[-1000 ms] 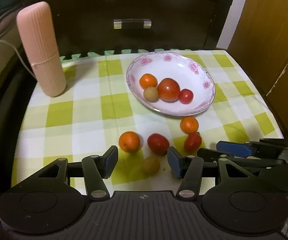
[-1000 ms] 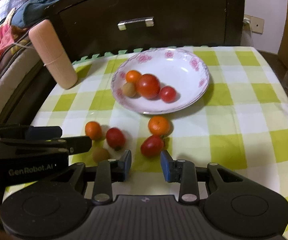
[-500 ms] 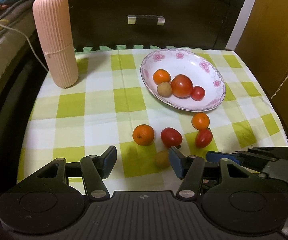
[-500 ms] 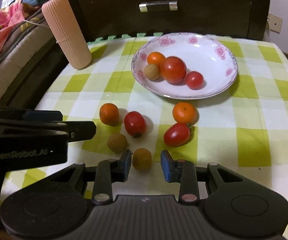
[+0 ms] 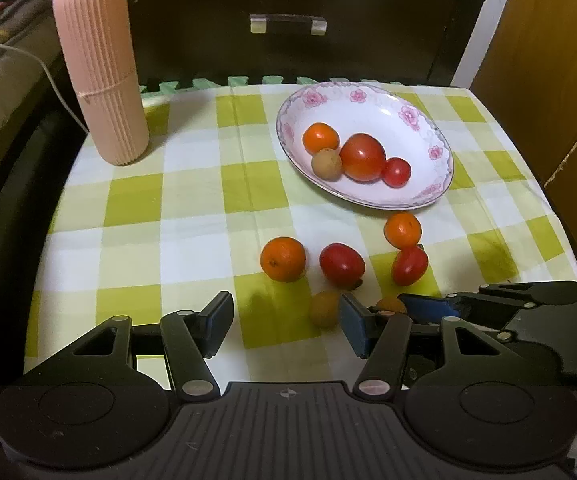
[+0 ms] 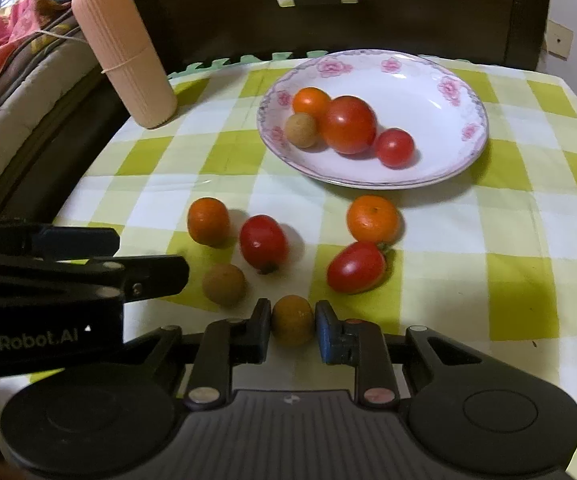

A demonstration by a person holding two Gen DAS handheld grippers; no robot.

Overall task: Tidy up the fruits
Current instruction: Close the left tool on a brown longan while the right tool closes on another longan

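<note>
Right wrist view: a brown longan point(image 6: 291, 320) is seen between the narrowly parted fingers of the right tool point(image 6: 292, 330), near the bench's front edge; contact cannot be told. The left tool point(image 5: 286, 320) is held wide open, with nothing gripped. A floral plate point(image 6: 440, 80) toward the back edge is filled with an orange, a longan, a large tomato point(image 6: 348, 124) and a small tomato. Five more fruits are scattered on the checked cloth point(image 6: 528, 240) between.
</note>
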